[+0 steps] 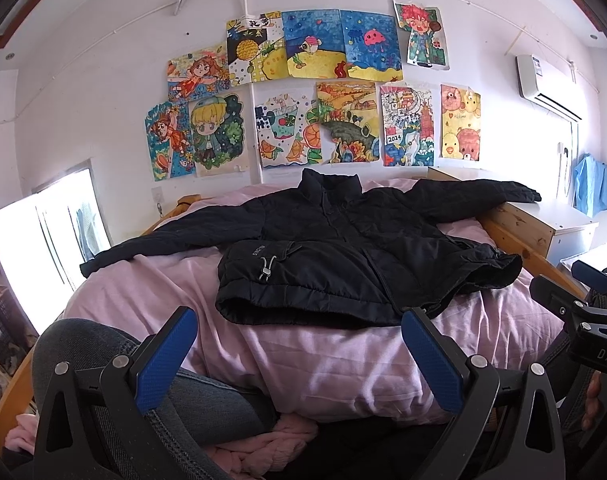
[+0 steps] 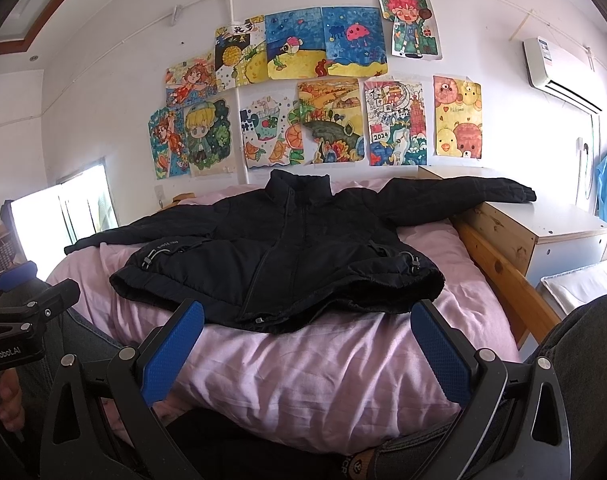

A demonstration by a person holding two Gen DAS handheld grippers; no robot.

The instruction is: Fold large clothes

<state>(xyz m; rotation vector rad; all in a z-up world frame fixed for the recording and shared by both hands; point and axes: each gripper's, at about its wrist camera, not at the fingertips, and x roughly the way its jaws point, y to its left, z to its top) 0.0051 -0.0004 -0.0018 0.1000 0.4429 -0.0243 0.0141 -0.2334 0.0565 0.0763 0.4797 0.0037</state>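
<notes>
Nearest the cameras, the left gripper [image 1: 299, 356] and the right gripper [image 2: 307, 354] hover with jaws spread wide and empty, apparently poised short of the bed [image 2: 303, 376] to take hold; beyond them the black jacket [image 2: 271, 256] lies front up on the pink cover, hem toward the person, sleeves spread for folding; its right sleeve [image 2: 463, 194] overhangs a wooden cabinet [image 2: 543, 232]; drawings [image 2: 315, 92] cover the far wall.
</notes>
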